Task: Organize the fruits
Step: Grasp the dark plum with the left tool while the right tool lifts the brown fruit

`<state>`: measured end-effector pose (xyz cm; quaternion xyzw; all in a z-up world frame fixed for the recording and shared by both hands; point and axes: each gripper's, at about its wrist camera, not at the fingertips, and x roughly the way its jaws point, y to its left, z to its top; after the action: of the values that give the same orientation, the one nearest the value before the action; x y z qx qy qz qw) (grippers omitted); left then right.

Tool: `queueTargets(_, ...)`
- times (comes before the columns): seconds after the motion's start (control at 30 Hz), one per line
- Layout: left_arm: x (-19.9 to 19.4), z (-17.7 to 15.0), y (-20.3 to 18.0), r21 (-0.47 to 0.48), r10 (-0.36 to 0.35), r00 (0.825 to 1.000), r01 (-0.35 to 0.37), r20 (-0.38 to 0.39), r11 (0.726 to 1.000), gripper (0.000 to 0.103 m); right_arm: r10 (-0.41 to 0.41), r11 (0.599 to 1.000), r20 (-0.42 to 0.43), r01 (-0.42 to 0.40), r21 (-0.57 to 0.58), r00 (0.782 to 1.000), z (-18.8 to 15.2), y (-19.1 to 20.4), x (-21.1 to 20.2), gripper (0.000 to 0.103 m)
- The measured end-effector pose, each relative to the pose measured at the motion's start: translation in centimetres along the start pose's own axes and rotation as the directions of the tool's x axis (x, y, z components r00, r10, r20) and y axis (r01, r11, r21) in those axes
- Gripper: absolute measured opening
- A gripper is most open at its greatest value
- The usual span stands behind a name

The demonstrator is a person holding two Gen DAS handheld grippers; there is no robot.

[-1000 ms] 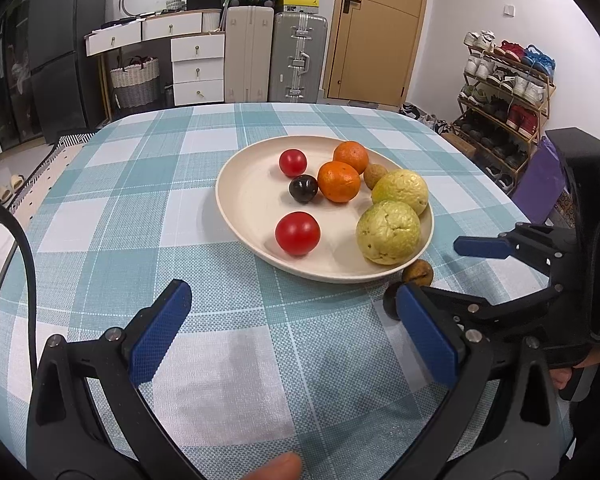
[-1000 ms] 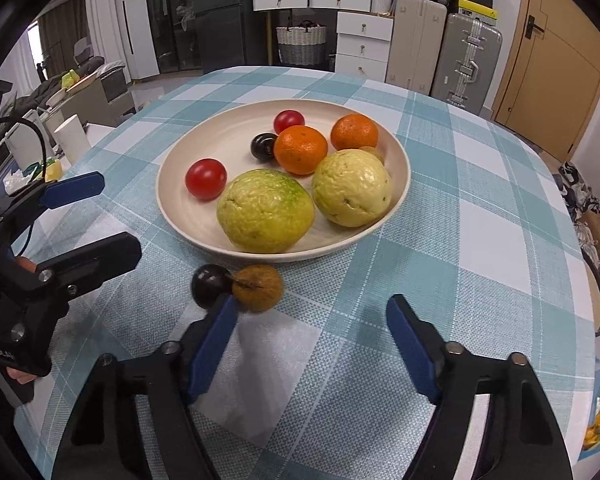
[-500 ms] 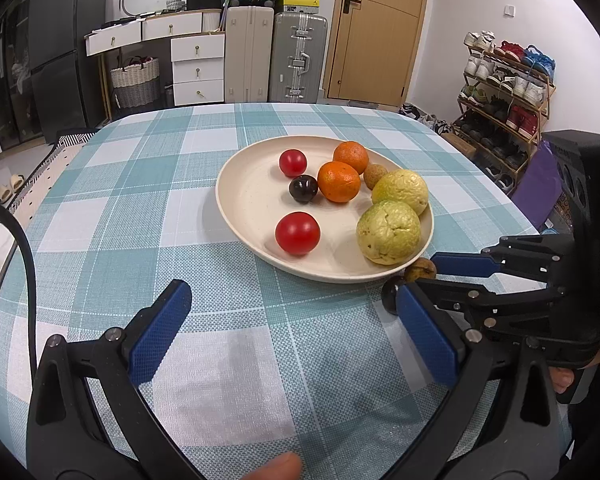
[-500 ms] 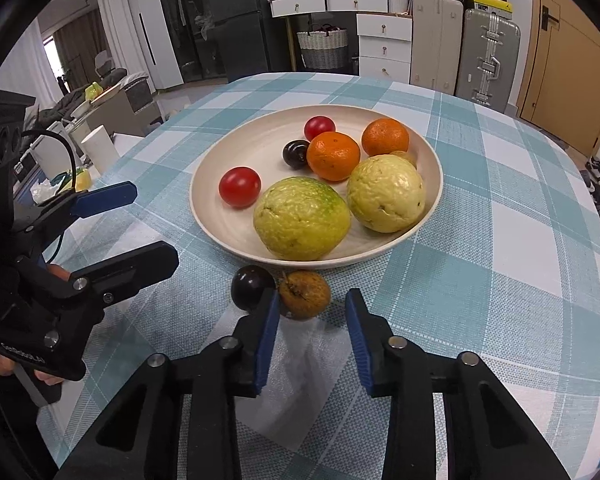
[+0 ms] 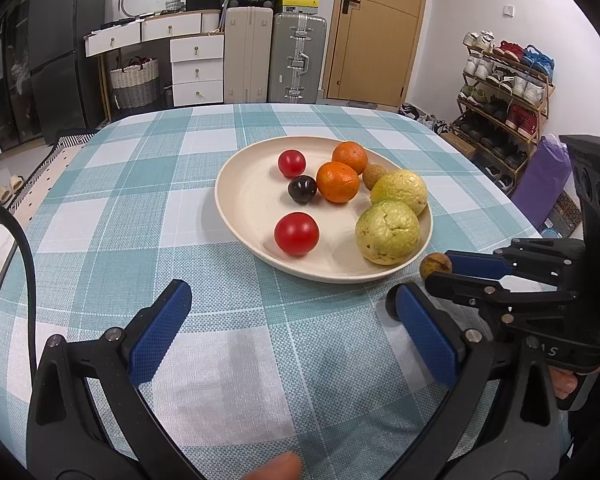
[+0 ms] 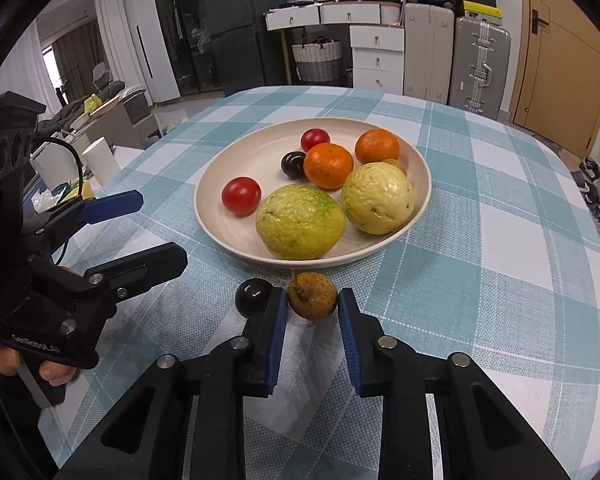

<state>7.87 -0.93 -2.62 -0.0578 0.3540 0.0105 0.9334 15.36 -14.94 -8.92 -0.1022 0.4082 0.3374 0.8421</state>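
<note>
A cream plate [image 6: 199, 200] [image 5: 220, 200] holds two red tomatoes, two oranges, two yellow-green guavas, a dark plum and a small brown fruit. Just in front of its near rim, my right gripper [image 6: 312, 305] is shut on a brown longan-like fruit [image 6: 312, 299] [image 5: 436, 266], one blue pad pressing each side. A second dark plum [image 6: 252, 298] lies on the cloth against the outside of the left finger. My left gripper [image 5: 292, 314] hovers open over bare cloth with nothing between its fingers. It also shows at the left of the right wrist view [image 6: 158, 230].
The round table has a teal-and-white checked cloth [image 5: 140, 208]. Beyond it stand suitcases [image 5: 276, 60], white drawers, a basket and a shoe rack [image 5: 504, 92]. A black cable [image 5: 24, 264] runs along the table's left edge. A person's hand holds each gripper's handle.
The right gripper's jaws came together from wide open onto the brown fruit in front of the plate. The left gripper has not moved and stays open.
</note>
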Motion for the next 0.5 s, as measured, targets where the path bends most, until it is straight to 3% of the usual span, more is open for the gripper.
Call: queueTargets(0.5, 0.1, -0.9, -2.2, 0.047, -0.054, 0.997, 0.056, -0.051, 0.997, 0.1, -0.012, 0.995, 0.1, 0.001, 0.101, 0.995, -1.6, -1.7, -3.6, 0.027)
